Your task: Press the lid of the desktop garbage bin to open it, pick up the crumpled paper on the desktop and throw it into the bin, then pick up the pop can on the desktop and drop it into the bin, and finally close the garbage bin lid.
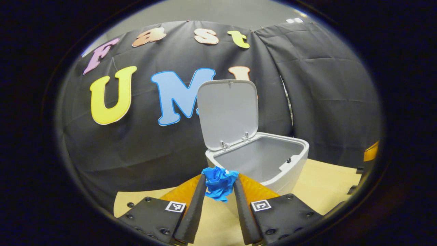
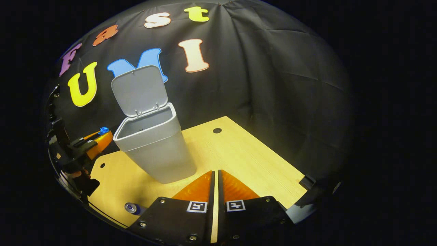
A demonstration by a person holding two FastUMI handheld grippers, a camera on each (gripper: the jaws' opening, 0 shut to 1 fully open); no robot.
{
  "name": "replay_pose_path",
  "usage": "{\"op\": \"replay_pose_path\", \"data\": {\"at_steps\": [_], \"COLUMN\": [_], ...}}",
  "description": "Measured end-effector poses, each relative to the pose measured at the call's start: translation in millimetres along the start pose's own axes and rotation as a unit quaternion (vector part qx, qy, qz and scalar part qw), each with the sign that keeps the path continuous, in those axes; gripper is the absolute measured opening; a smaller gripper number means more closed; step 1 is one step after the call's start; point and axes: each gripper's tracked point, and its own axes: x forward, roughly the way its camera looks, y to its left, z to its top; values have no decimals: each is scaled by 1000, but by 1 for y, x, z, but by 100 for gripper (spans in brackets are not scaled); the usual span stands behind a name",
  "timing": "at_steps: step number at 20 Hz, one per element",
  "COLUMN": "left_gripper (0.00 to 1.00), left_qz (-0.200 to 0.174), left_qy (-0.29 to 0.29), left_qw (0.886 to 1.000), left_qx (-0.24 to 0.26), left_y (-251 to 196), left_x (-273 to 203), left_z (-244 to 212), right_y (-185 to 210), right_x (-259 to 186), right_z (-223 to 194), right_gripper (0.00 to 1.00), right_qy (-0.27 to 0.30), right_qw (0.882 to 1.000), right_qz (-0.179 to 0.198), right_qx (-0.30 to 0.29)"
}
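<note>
Left gripper (image 1: 219,182): raised above the table, its jaws partly closed and pressing on the paper from both sides.
Paper (image 1: 219,181): a crumpled blue ball pinched between the left fingertips, sticking out a little above and below them; it is just short of the bin's near rim, not yet over the opening. In the right gripper view it shows as a small blue speck (image 2: 103,130) at the tip of the far gripper, left of the bin.
Bin (image 1: 269,164): grey, upright on the table, interior looks empty.
Lid (image 1: 228,112): swung up on its hinges, standing nearly upright behind the opening.
Right gripper (image 2: 215,174): low over the table (image 2: 245,153), jaws nearly together, holding nothing.
Can (image 2: 131,207): lying on the table near its front edge, left of the right gripper, well apart from the bin.
</note>
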Motion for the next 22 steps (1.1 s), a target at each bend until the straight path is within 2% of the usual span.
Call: {"op": "replay_pose_path", "data": {"at_steps": [3,10,15,17,18,19,20,21,22], "left_gripper": [56,55,96,97,89,89,81,89,89], "left_qz": [4,-18,-26,-23,-20,-18,-16,-13,-9], "left_qy": [-13,-38,-33,-34,-34,-35,-36,-36,-35], "left_qw": [1000,998,998,998,998,998,999,999,999], "left_qx": [4,43,44,43,42,39,37,34,32], "left_y": [6,-39,-52,-49,-46,-44,-41,-36,-32], "left_x": [10,34,37,35,34,31,28,23,19], "left_z": [20,49,46,47,47,47,49,48,48], "right_y": [-6,-22,-25,-25,-23,-22,-21,-18,-14], "right_x": [-1,-1,-3,-4,-5,-3,-4,-4,-4], "right_z": [-5,-1,-5,-9,-10,-12,-12,-13,-12], "right_gripper": [7,7,6,6,7,6,6,7,6], "right_qy": [5,-1,0,2,4,5,6,6,5], "right_qw": [1000,1000,1000,1000,1000,1000,1000,1000,1000], "right_qz": [-2,-8,-9,-8,-7,-5,-2,0,4], "right_qx": [-2,13,20,19,18,17,16,15,13]}}
